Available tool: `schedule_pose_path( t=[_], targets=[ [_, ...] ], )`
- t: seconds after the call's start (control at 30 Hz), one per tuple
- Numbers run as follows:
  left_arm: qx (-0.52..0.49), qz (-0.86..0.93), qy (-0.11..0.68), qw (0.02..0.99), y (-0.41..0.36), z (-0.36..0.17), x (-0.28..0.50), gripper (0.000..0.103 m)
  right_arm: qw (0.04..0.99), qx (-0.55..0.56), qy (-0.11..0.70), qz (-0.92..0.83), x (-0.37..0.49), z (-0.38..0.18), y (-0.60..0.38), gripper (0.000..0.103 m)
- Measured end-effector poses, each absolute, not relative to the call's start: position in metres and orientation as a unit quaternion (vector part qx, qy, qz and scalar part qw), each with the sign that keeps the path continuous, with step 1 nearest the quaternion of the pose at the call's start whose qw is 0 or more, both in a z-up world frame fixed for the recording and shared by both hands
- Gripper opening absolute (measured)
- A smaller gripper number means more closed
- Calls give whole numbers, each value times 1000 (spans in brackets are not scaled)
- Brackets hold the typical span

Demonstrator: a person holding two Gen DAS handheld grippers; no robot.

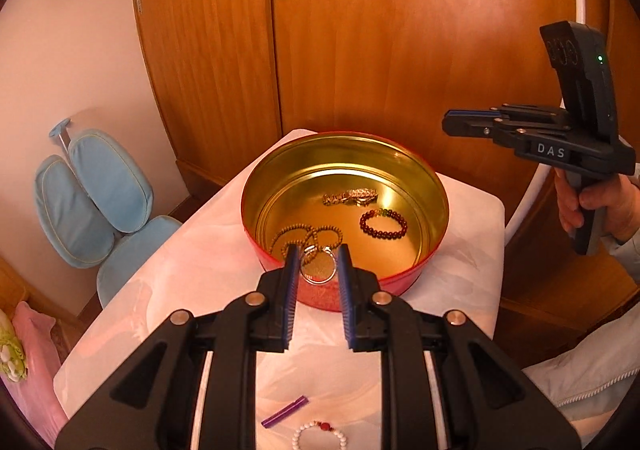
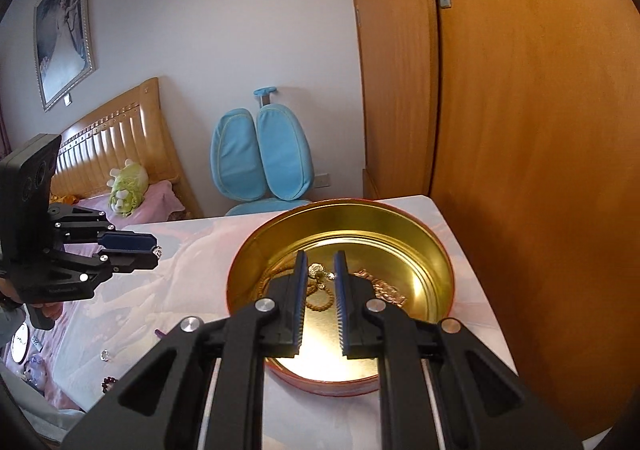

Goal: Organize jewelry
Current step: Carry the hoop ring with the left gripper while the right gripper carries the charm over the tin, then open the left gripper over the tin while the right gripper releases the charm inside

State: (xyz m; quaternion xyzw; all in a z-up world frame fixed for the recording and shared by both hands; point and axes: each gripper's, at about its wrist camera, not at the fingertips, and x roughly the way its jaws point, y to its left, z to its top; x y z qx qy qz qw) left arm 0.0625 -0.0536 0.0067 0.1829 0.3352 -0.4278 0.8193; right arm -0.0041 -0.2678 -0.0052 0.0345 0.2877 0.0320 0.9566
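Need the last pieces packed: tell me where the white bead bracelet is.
In the left wrist view, the white bracelet lies on the table outside the tin, at the bottom edge below the fingers, just right of a purple stick.

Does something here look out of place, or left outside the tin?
Yes. A white bead bracelet and a small purple stick lie on the white cloth-covered table, outside the round gold-lined red tin, which holds the other jewelry. A small silver ring also lies loose on the table.
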Motion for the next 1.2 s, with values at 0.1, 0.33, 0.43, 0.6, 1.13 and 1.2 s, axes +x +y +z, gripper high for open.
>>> schedule_pose_path(
  t=[0.1,0.33,0.43,0.6,1.13,1.2],
  targets=[
    [188,-427,338,818,-76,12,72,19,955,37,295,22,3,0,-285,15],
    [214,-445,349,796,-125,25,100,19,932,50,359,22,45,4,-307,15],
    [227,-453,387,770,-148,20,122,19,911,28,409,33,70,3,-301,15],
    [289,-436,471,711,-183,-24,155,19,834,2,548,71,117,-40,-285,15],
    [309,-401,540,672,-191,-95,170,19,779,79,619,61,141,-116,-306,15],
    [310,-403,540,671,-192,-96,172,19,779,80,619,62,142,-117,-306,15]
  ],
)
